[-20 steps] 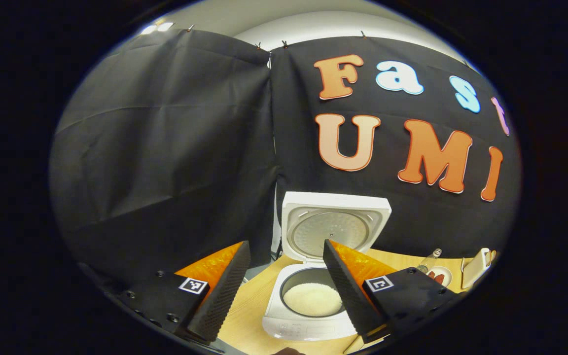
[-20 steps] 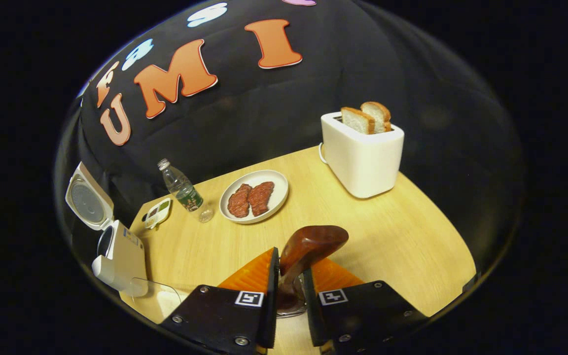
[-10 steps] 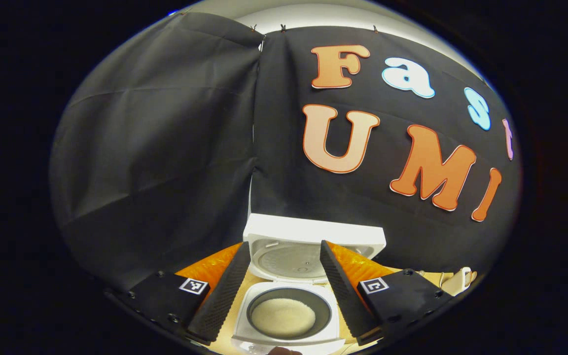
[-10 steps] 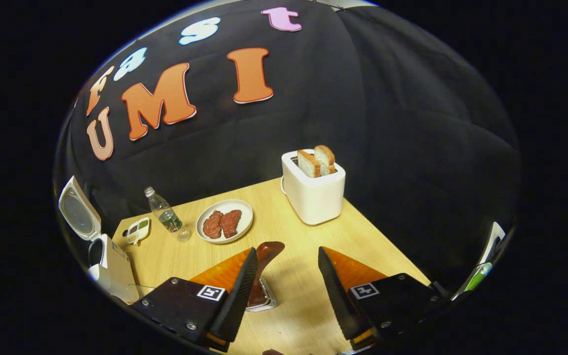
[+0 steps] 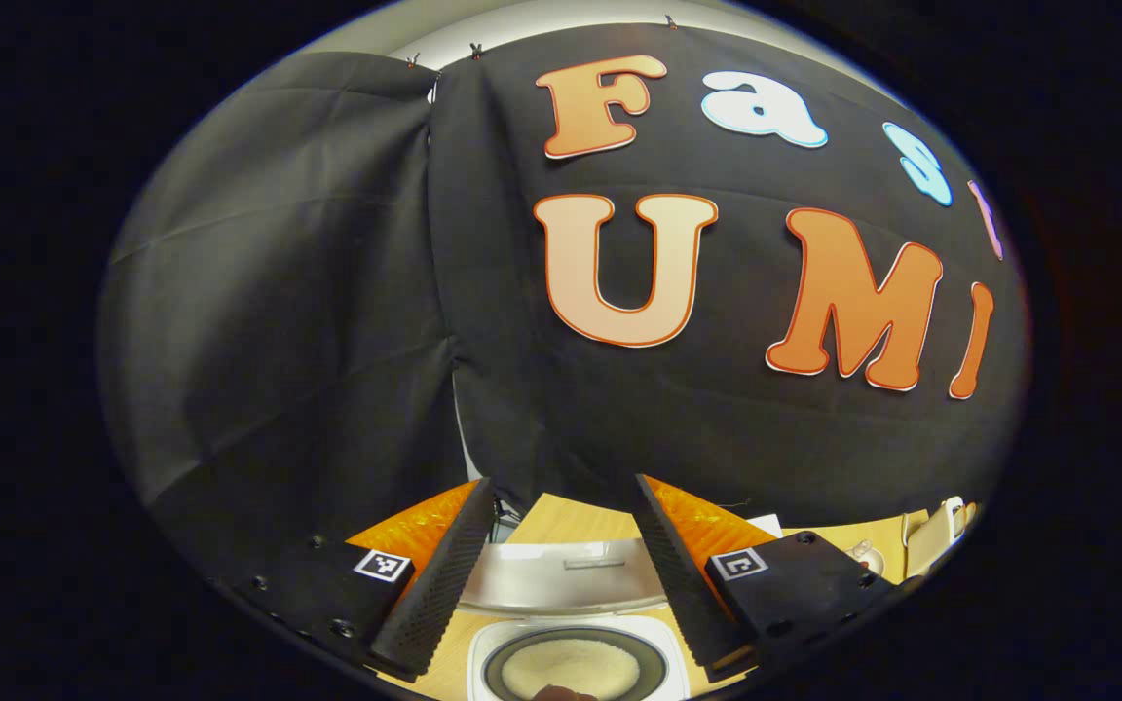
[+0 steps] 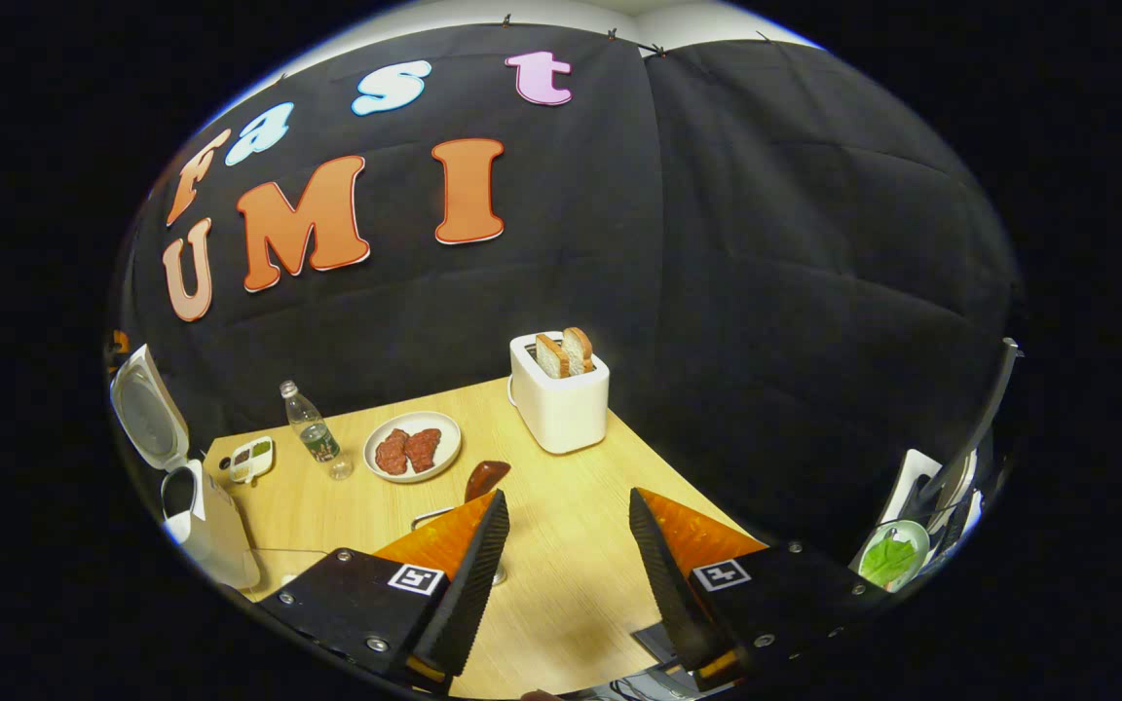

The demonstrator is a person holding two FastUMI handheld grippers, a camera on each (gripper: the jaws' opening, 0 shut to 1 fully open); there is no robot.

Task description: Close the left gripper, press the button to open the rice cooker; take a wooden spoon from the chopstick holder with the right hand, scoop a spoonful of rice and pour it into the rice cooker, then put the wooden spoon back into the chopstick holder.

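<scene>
The left gripper (image 5: pixel 561 526) hangs above the rice cooker (image 5: pixel 576 633), fingers wide and empty, rice in the pot just below. The right gripper (image 6: pixel 561 531) is wide open too, holding nothing; the wooden spoon (image 6: pixel 485 477) stands just beyond its left finger, near a plate (image 6: pixel 412 448) and toaster (image 6: pixel 561 394).

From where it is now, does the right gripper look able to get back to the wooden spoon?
Probably yes. The right gripper is open, and the wooden spoon stands just beyond its left finger with bare table between.
</scene>
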